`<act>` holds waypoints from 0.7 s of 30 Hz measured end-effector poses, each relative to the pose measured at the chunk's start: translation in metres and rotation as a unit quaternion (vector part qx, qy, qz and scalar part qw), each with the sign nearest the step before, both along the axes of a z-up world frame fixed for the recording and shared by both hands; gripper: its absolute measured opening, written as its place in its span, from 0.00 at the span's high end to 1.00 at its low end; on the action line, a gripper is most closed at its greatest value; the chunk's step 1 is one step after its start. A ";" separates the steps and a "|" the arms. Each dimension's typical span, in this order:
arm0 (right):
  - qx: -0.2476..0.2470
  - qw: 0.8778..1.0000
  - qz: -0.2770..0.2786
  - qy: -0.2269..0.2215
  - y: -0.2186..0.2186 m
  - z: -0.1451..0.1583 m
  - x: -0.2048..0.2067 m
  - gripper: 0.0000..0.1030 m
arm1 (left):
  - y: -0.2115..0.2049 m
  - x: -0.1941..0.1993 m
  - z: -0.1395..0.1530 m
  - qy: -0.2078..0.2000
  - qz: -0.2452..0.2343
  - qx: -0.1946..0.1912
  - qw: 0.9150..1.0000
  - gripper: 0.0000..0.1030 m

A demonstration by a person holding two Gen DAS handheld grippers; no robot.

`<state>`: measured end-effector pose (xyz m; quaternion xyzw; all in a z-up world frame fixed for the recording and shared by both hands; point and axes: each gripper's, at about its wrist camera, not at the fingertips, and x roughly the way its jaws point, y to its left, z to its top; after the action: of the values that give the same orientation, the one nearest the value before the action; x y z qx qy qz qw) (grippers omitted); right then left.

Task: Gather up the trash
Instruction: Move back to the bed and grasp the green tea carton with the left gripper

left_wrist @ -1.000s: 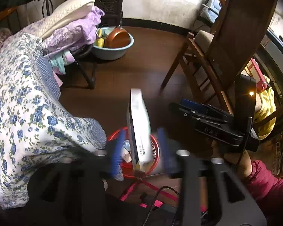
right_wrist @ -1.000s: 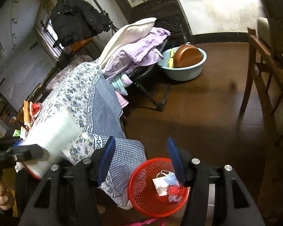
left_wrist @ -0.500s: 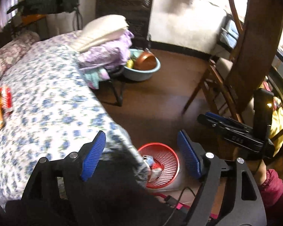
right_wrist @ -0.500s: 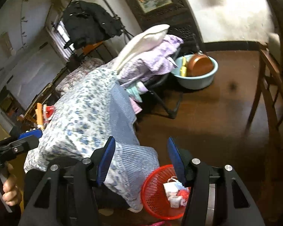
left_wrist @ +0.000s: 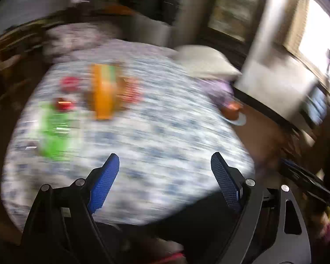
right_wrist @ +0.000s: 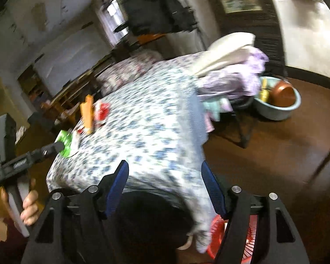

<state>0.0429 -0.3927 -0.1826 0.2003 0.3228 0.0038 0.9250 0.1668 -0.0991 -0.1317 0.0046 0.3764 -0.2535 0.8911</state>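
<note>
Left gripper (left_wrist: 164, 165): your jaws, just opening, stand apart, empty.
Right gripper (right_wrist: 164, 172): likewise apart, empty.
Trash: orange packet (left_wrist: 103, 92) on bedspread (left_wrist: 165, 121).

Home bedroom — floral bedspread (right_wrist: 156, 132), pillow (right_wrist: 226, 50), hanging coat (right_wrist: 156, 11).

floral cloth bedcover (right_wrist: 156, 132), glossy wooden floor (right_wrist: 275, 154), red plastic basket (right_wrist: 217, 237)

Dim room, window (left_wrist: 314, 28) glare upper right; left view heavily motion-blurred, edges warped.
</note>
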 end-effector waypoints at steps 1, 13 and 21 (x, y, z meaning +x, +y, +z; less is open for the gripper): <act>-0.004 1.000 0.011 0.002 0.010 0.001 0.010 0.33 | 0.017 0.010 0.000 -0.008 0.032 0.005 0.999 0.18; 0.001 0.997 0.078 -0.001 0.092 0.012 0.086 0.33 | 0.102 0.086 -0.037 0.022 0.159 -0.016 0.987 0.18; 0.008 0.996 0.089 0.009 0.110 0.007 0.110 0.33 | 0.101 0.083 -0.047 0.009 0.122 -0.029 0.992 0.80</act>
<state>0.1532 -0.2828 -0.1755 0.1786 0.3476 0.0869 0.9164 0.2502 0.0017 -0.1787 -0.0695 0.3750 -0.1542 0.9115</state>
